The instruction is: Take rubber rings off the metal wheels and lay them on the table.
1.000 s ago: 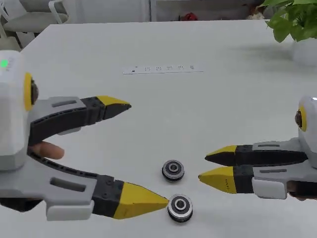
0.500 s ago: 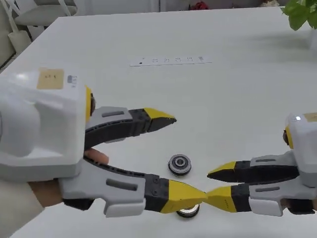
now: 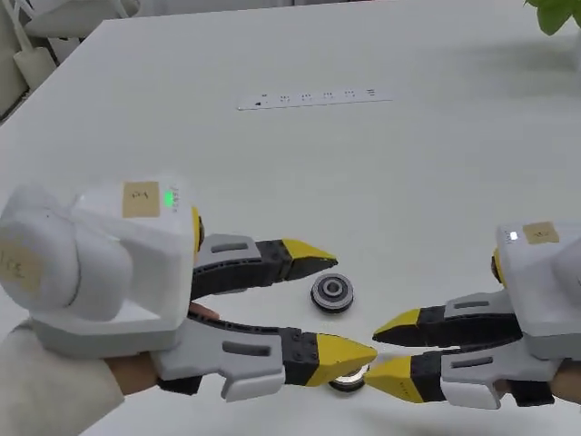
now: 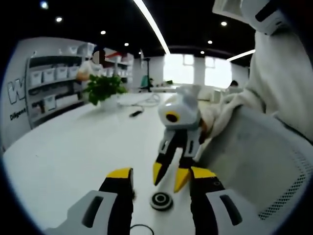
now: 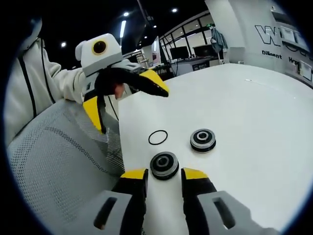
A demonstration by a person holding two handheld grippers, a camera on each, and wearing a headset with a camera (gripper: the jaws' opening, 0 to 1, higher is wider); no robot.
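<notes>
Head view: both grippers have converged on the near metal wheel [image 3: 347, 382]. The left gripper [image 3: 349, 304] is spread wide; the right gripper [image 3: 379, 350], jaws slightly apart, brackets the wheel unclamped, so stripping looks imminent. Count: two wheels, the far wheel [image 3: 332, 292] beside it, and one loose rubber ring [image 5: 157, 137] on the table [image 3: 408, 182].

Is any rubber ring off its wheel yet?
Off: one rubber ring lies flat on the table, apart from the near wheel and far wheel.
</notes>
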